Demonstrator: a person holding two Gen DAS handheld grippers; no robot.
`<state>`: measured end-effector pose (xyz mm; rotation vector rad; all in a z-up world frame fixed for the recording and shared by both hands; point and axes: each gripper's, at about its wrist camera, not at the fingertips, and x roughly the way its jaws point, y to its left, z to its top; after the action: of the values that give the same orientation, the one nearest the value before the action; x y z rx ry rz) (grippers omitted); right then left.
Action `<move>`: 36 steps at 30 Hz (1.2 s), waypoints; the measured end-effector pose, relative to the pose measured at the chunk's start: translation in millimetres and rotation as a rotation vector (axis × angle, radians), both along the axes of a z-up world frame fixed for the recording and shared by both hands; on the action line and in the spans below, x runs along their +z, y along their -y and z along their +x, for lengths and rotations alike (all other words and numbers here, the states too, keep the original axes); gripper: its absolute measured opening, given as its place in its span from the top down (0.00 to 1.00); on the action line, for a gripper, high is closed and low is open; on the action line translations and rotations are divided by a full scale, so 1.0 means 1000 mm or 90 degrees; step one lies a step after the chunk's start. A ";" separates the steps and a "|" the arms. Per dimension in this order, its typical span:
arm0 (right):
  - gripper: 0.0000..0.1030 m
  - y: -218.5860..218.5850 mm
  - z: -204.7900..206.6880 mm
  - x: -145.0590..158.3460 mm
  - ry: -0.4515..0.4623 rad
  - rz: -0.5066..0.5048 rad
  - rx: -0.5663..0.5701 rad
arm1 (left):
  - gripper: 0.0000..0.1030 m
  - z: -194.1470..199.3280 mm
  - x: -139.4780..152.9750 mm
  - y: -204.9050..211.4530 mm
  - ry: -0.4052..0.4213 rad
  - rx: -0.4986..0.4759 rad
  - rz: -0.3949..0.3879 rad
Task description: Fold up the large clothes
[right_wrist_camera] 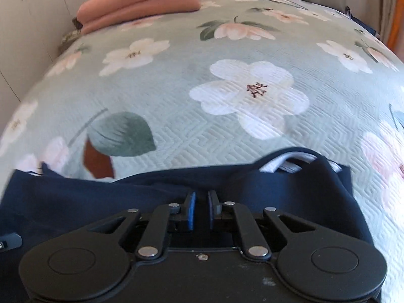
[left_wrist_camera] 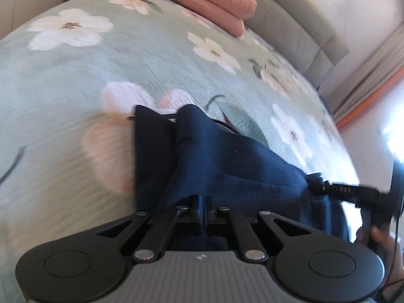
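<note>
Your left gripper (left_wrist_camera: pixel 202 209) is clamped on the navy garment (left_wrist_camera: pixel 227 156), which hangs over the floral bedspread (left_wrist_camera: pixel 75 75); your right gripper (right_wrist_camera: pixel 201 210) pinches its edge too; pink quilt (right_wrist_camera: pixel 141 2) lies beyond the garment

Counting on bedspread (right_wrist_camera: pixel 176 131): one navy garment (right_wrist_camera: pixel 151 189); one folded pink blanket (right_wrist_camera: pixel 141 0). Counting tools: two grippers, left gripper (left_wrist_camera: pixel 202 202) and right gripper (right_wrist_camera: pixel 201 202). Noting one headboard (left_wrist_camera: pixel 290 25) behind.
</note>
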<state>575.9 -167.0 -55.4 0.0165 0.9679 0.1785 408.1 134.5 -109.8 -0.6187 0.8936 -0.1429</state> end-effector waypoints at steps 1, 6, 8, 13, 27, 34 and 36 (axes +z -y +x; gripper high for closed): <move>0.87 -0.001 -0.014 0.006 -0.002 0.014 0.009 | 0.92 -0.010 0.006 -0.006 -0.006 0.009 0.003; 0.87 -0.010 -0.099 0.025 -0.034 0.061 0.073 | 0.35 -0.056 0.022 -0.018 -0.057 0.015 0.044; 0.87 -0.016 -0.129 0.025 -0.048 0.055 0.099 | 0.30 -0.066 0.014 -0.019 -0.082 -0.001 0.021; 0.88 -0.019 -0.174 0.021 -0.047 0.031 0.119 | 0.32 -0.082 -0.026 -0.027 -0.173 -0.020 -0.091; 0.87 -0.017 -0.190 0.013 -0.023 0.060 0.037 | 0.24 -0.057 -0.058 -0.028 -0.050 -0.030 -0.219; 0.88 -0.030 -0.197 -0.012 -0.038 0.006 0.078 | 0.82 -0.054 -0.058 -0.006 -0.044 -0.013 -0.262; 0.88 -0.030 -0.198 -0.020 -0.029 0.013 0.080 | 0.85 -0.055 -0.037 0.002 -0.001 -0.010 -0.273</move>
<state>377.5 -137.4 -75.4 -0.0207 1.0129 0.3047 353.1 132.5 -146.8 -1.0090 0.8746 -0.3539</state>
